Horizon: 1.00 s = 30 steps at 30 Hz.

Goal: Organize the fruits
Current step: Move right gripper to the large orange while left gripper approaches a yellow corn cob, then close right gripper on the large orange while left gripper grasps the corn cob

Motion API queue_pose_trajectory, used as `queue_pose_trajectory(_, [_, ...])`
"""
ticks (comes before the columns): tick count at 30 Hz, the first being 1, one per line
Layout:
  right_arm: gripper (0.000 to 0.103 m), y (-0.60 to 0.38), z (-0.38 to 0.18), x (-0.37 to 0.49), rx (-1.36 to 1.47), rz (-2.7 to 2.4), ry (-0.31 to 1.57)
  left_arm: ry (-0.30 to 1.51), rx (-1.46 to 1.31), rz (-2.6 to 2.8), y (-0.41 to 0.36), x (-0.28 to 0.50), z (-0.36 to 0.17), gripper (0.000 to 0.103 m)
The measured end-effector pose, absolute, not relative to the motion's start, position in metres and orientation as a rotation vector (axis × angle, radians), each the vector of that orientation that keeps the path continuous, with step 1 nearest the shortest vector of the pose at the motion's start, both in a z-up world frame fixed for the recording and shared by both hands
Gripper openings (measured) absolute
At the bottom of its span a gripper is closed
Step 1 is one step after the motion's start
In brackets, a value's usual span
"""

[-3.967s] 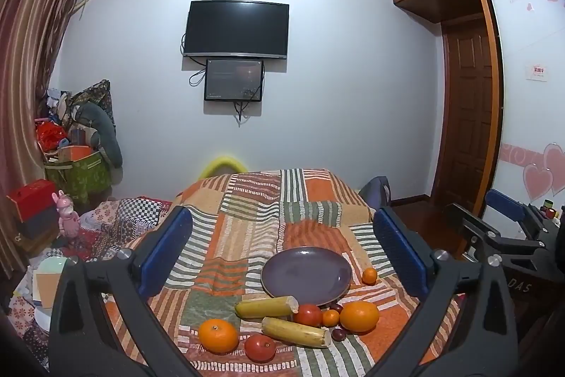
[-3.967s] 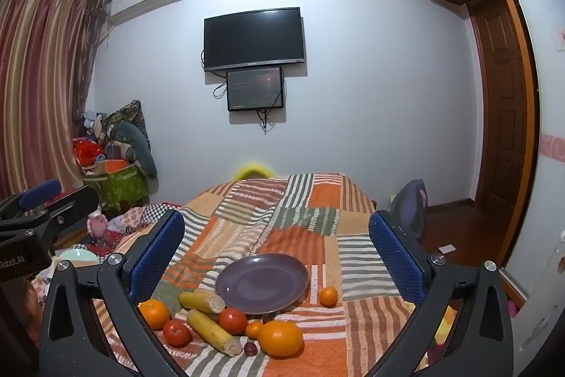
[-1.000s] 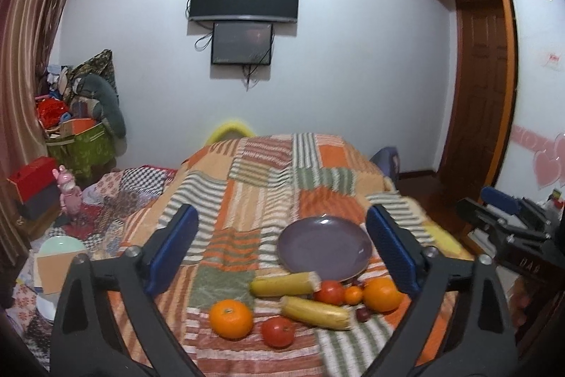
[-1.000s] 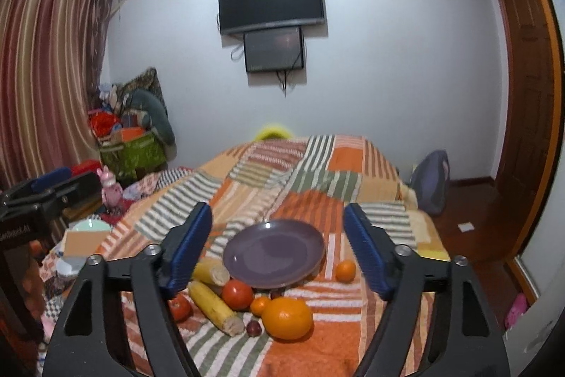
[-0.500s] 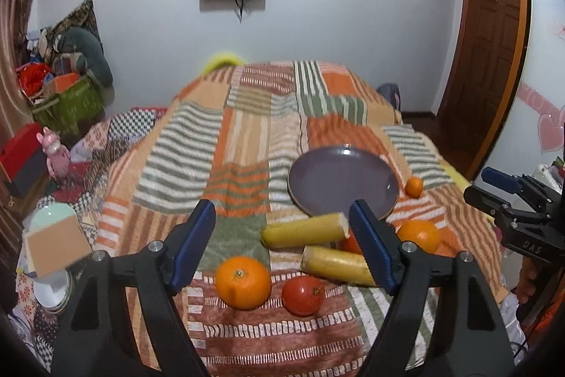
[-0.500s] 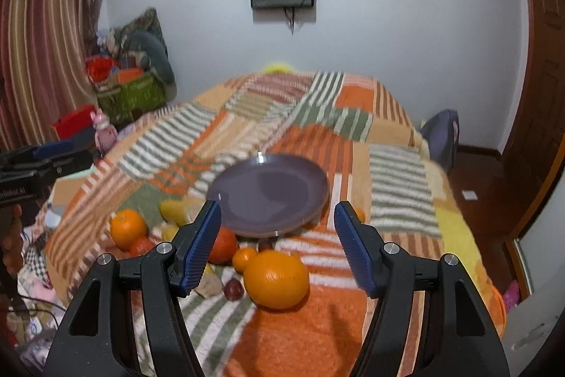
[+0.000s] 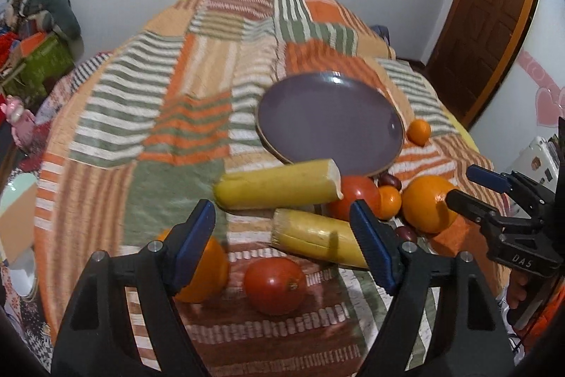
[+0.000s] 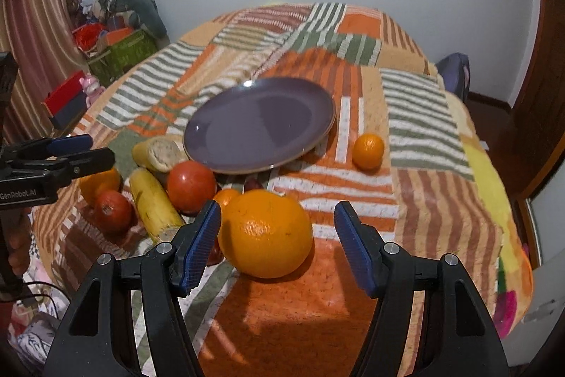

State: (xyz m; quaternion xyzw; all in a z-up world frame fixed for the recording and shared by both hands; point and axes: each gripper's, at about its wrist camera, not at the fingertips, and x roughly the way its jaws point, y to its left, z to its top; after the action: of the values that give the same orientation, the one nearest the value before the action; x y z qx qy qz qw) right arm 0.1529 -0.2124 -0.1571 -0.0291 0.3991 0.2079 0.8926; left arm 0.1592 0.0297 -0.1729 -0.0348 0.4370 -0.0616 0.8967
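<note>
A purple plate (image 7: 328, 122) (image 8: 259, 126) lies empty on the striped bedspread. In front of it lie two yellow corn cobs (image 7: 275, 188) (image 7: 317, 237), two tomatoes (image 7: 275, 285) (image 7: 356, 196), oranges and small dark fruits. My left gripper (image 7: 282, 246) is open, low over the near tomato and the nearer cob. My right gripper (image 8: 277, 246) is open, its blue pads (image 8: 201, 246) either side of the big orange (image 8: 266, 234) without touching it. A small orange (image 8: 368, 151) lies right of the plate.
The bed's right edge drops to a wooden floor by a brown door (image 7: 494, 13). Boxes, bags and a pink toy (image 8: 90, 85) crowd the floor on the left. The far half of the bedspread (image 7: 219, 48) holds no objects.
Both grippers have dropped and moved forward toward the fruit. The right one now straddles the big orange; the left one hangs over the near tomato and cob.
</note>
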Motion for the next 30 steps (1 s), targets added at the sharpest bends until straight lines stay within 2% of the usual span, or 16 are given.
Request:
queue_pose_trajectory(2, [0.063,-0.211,-0.161,0.155,-0.061,0.438,0.842,0.923,-0.074,-0.137,0.025,0.164,-0.178,0.079])
queue_pose_trajectory(6, [0.065,-0.211,-0.166,0.159,-0.045,0.452,0.856,0.926,-0.057,-0.126,0.016,0.177,-0.184,0.09])
queue_pose_trajectory(11, [0.071,-0.21,-0.171,0.164,-0.027,0.464,0.888,0.943,-0.065,-0.089,0.018,0.195,-0.193,0.09])
queue_pose_trajectory(23, [0.071,-0.202,-0.187,0.17,-0.017,0.487,0.975,0.964,-0.075,-0.06,0.047,0.192,-0.201,0.09])
queue_pose_trajectory(25, [0.068,-0.202,-0.187,0.171,-0.019,0.489,0.972,0.971,-0.087,-0.04,0.055,0.192,-0.203,0.09])
queue_pose_trajectory(30, [0.068,-0.206,-0.185,0.176,0.022,0.496,0.975,0.996,-0.087,0.016,0.073,0.2,-0.208,0.082])
